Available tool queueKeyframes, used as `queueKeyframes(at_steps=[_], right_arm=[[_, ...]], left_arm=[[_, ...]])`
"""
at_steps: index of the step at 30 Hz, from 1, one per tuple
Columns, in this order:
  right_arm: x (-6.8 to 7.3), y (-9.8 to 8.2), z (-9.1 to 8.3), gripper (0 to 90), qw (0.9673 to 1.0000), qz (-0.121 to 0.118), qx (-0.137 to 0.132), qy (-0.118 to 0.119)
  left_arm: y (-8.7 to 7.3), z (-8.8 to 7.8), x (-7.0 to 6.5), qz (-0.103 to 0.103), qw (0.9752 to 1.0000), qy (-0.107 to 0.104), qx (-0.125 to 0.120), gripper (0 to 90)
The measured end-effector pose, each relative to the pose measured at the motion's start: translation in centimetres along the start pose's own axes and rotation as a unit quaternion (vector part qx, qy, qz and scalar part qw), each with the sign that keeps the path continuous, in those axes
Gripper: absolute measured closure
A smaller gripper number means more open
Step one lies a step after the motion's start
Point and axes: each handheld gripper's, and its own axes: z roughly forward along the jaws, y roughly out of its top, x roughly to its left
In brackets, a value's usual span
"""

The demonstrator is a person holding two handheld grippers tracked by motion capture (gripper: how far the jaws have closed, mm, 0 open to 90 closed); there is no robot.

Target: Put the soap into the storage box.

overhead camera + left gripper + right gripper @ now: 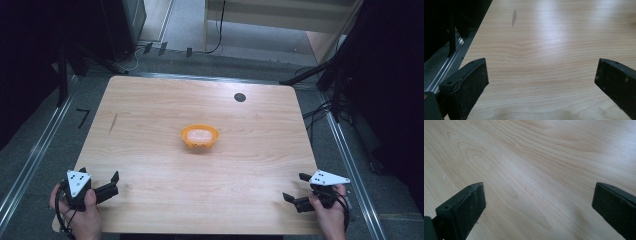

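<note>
High view: both claws, left (111, 181) and right (296, 187), spread wide at the desk's near corners; orange bowl (200, 136) mid-desk. Approach level, straddle the rim squarely.

Bare table (150, 150) around orange bowl (199, 136); approach apparently unobstructed.

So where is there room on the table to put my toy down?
Almost anywhere. The table is bare wood all around the orange bowl in its middle: wide patches to its left, right and front. The near corners are busier, with the left claw and right claw there, both open. A small dark spot sits near the far edge.
</note>
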Motion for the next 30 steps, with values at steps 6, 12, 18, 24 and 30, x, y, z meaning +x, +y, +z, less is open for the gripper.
queueKeyframes(at_steps=[6,12,18,24,30], right_arm=[[-0.4,-1.3,-1.0,0.0,0.9999,0.013,-0.007,-0.007],[-0.9,-2.8,-2.3,0.0,0.9983,0.035,-0.044,-0.015],[-1.2,-3.5,-2.7,0.0,0.9951,0.061,-0.078,-0.009],[-1.2,-3.5,-2.7,0.0,0.9953,0.055,-0.078,-0.016],[-1.2,-3.4,-2.6,0.0,0.9956,0.059,-0.069,-0.023]], left_arm=[[0.0,0.0,0.1,-0.002,1.0,0.001,0.001,0.0],[0.0,0.1,0.1,-0.001,1.0,0.0,0.005,0.0],[0.1,0.2,0.0,0.002,1.0,-0.001,0.009,0.0],[0.1,0.2,-0.1,0.006,0.9999,0.002,0.011,0.0],[0.1,0.3,-0.2,0.011,0.9999,0.003,0.011,0.0]])
